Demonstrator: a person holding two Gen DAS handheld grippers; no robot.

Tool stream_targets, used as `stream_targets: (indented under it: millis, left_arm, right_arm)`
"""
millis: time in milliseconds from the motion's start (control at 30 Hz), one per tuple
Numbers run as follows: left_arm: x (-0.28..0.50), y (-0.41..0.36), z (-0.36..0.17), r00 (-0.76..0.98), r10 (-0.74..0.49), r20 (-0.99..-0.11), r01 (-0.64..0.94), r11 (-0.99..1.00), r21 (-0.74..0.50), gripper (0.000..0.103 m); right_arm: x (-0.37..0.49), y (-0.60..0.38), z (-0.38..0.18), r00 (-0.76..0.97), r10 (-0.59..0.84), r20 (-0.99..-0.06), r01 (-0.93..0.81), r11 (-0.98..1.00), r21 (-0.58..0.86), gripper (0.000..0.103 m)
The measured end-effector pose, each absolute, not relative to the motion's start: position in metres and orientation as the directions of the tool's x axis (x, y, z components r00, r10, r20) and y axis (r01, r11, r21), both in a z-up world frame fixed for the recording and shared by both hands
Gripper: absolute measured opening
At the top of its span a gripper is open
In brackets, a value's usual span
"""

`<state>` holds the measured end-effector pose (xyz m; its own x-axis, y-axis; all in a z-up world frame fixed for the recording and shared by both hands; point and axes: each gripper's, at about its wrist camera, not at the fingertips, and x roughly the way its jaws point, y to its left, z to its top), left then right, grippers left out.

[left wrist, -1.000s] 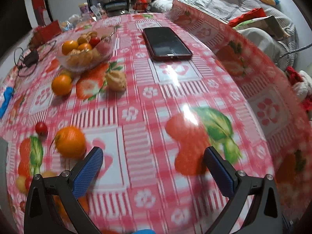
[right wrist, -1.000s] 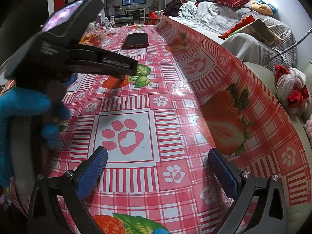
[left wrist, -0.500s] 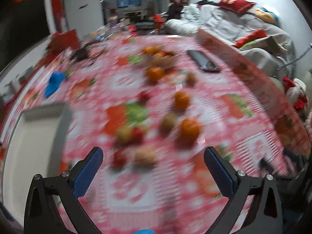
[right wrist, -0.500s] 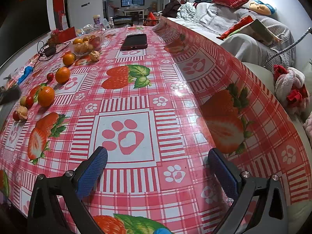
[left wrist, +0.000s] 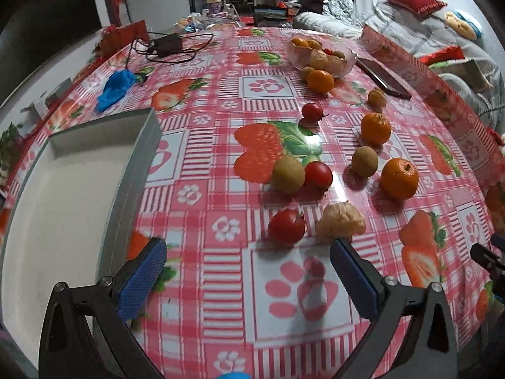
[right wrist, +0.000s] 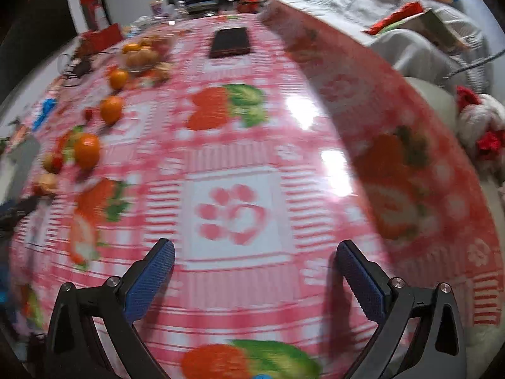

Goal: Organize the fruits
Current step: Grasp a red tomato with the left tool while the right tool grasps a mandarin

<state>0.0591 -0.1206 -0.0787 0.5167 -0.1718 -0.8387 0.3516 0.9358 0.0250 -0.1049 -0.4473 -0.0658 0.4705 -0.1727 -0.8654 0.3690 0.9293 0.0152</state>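
Barely begun, I'd say: both the left gripper [left wrist: 247, 265] and right gripper [right wrist: 255, 263] hang spread and empty, loose fruit like the nearest tomato [left wrist: 287, 225] lies scattered, tray [left wrist: 139, 158] bare.

We see a glossy plastic tablecloth [left wrist: 227, 145], a clear glassy bowl [left wrist: 345, 63], matt grey tray [left wrist: 139, 164], and rough-textured blue finger pads [left wrist: 142, 281].
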Motion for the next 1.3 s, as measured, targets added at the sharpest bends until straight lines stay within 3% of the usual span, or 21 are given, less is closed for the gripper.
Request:
stream_targets:
  millis: [600,667,700,767,833,867,900,967,1100,1300]
  left_arm:
    - [0.082,-0.131,-0.088,0.478,-0.190,-0.858,0.361,0.932,-0.005,0.103]
    - [0.082,-0.132,-0.087,0.472,-0.191,-0.861,0.361,0.932,-0.008,0.101]
    - [0.080,-0.132,-0.086,0.474,-0.194,-0.859,0.364,0.931,-0.009,0.096]
    - [0.077,-0.134,-0.084,0.480,-0.199,-0.854,0.372,0.928,-0.007,0.086]
    - [0.074,-0.135,-0.080,0.487,-0.204,-0.849,0.372,0.928,-0.010,0.070]
    - [0.073,-0.134,-0.079,0.489,-0.203,-0.848,0.369,0.929,-0.009,0.056]
    - [0.072,-0.133,-0.077,0.487,-0.206,-0.848,0.368,0.930,-0.015,0.040]
    - [0.072,-0.131,-0.075,0.471,-0.219,-0.855,0.368,0.929,-0.035,0.025]
    - [0.068,-0.121,-0.071,0.433,-0.269,-0.860,0.353,0.929,-0.113,0.025]
    - [0.050,-0.109,-0.053,0.458,-0.288,-0.841,0.362,0.925,-0.120,0.025]
  right_arm:
    - [0.017,-0.356,-0.064,0.507,0.012,-0.862,0.115,0.990,0.081,0.103]
    - [0.023,-0.351,-0.067,0.501,0.018,-0.865,0.102,0.992,0.080,0.090]
    - [0.027,-0.349,-0.069,0.493,0.029,-0.870,0.096,0.991,0.088,0.073]
    - [0.030,-0.347,-0.069,0.496,0.013,-0.868,0.095,0.993,0.069,0.066]
    - [0.029,-0.345,-0.068,0.503,0.025,-0.864,0.075,0.995,0.072,0.045]
    - [0.027,-0.345,-0.066,0.505,0.034,-0.863,0.068,0.995,0.079,0.039]
    - [0.026,-0.346,-0.065,0.507,0.039,-0.861,0.070,0.994,0.086,0.040]
    - [0.019,-0.353,-0.063,0.514,0.054,-0.856,0.087,0.990,0.115,0.040]
    - [0.000,-0.366,-0.058,0.526,0.081,-0.847,0.114,0.980,0.164,0.040]
    - [-0.023,-0.367,-0.049,0.537,0.084,-0.840,0.120,0.977,0.174,0.040]
